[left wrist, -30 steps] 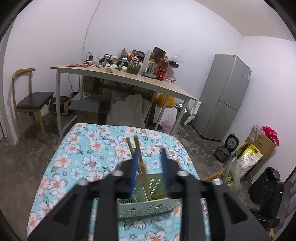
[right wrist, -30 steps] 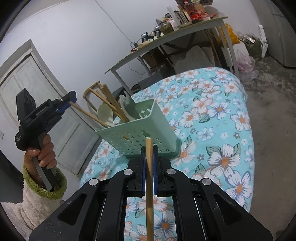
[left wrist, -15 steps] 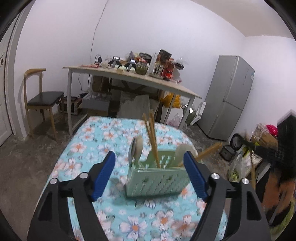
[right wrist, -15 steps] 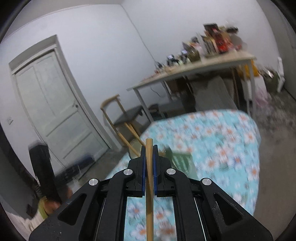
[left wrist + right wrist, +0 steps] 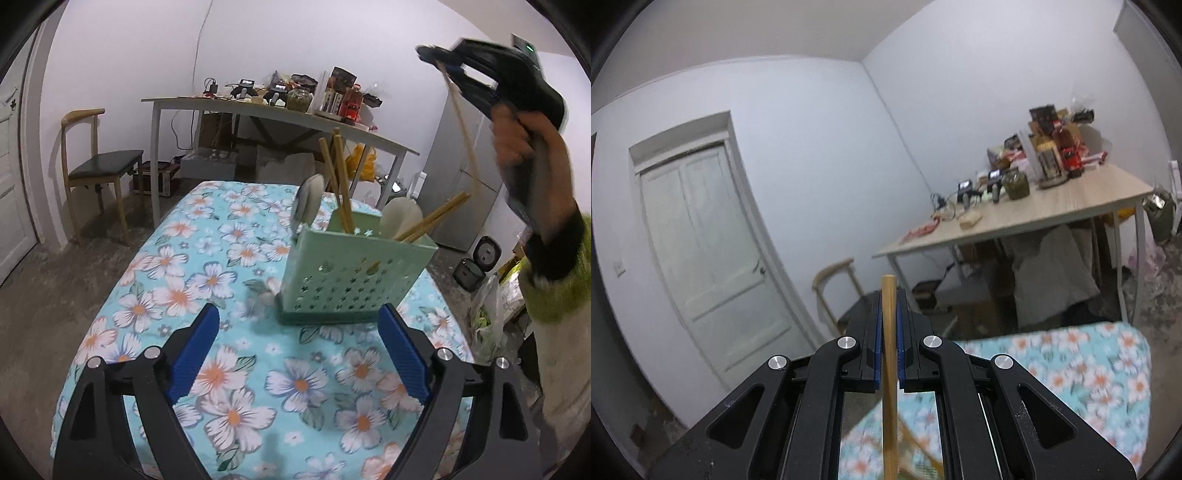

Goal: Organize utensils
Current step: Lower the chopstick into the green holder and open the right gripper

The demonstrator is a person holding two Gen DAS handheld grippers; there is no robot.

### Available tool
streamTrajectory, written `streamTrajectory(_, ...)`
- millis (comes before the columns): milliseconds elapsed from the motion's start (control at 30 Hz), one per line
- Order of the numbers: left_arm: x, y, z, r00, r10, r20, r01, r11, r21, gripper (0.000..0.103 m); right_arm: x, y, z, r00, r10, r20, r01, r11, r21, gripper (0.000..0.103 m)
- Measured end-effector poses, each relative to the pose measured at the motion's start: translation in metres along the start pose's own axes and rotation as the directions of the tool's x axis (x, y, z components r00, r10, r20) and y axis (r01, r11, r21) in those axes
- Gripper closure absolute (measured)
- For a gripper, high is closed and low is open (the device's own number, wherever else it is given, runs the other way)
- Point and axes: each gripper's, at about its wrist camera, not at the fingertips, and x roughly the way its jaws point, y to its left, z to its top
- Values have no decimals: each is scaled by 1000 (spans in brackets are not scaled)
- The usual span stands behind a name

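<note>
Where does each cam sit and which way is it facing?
Left wrist: on the left gripper, open, angled down at the green caddy on the floral table; right hand raised at upper right.
Right wrist: on the right gripper, shut on a chopstick, facing door.
Shared: cluttered desk, chair.

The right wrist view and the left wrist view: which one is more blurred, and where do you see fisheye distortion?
Right wrist view: the floral tablecloth is smeared by motion, while the held chopstick stays sharp. Left wrist view: mostly sharp, only the raised right gripper is slightly blurred. Both views: straight lines bow near the dark round border, such as the door.
</note>
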Motion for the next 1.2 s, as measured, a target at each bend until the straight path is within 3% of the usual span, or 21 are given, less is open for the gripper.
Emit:
streamTrajectory(233,-2,16,-3,1000,26,-3,-26,999,-24,18,40,-10,-6,990,-118,81,122,991,-46,98)
streamTrajectory(467,1,31,-5,999,46,-8,-46,998,-52,18,61,-20,-27,970,-234,73,238,969,-66,98)
streamTrajectory(733,4,32,-4,999,36,-8,-36,998,-58,18,65,-5,-41,952,-295,84,305,939,-157,97)
streamTrajectory(933,2,32,-3,999,33,-4,-33,998,-61,18,52,1,-45,947,-304,104,318,934,-162,90)
streamTrajectory(1200,-5,30,-1,1000,27,12,-26,997,-73,16,-6,8,-41,948,-268,173,287,953,-95,82)
